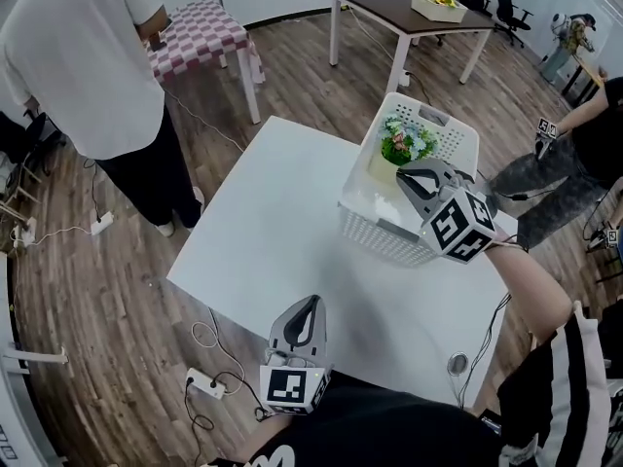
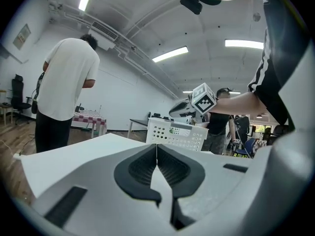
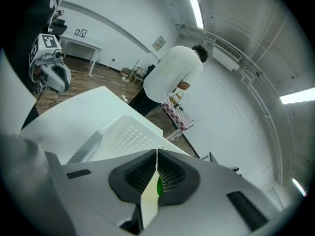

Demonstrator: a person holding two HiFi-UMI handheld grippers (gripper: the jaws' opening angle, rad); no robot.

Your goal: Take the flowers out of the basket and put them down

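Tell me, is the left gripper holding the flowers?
No, the left gripper is shut on nothing, while the flowers sit in the basket.

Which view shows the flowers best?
The head view: the flowers show clearly inside the basket. The right gripper view shows only a green sliver; the left gripper view, little beyond the basket wall.

The person wore a black top, and its sleeve on the right arm carried white stripes running along its length. The left claw and the right claw were smooth, pale grey shells that tapered towards their tips. Both were lined inside with black ribbed pads, and each bore a white cube printed with black square markers.
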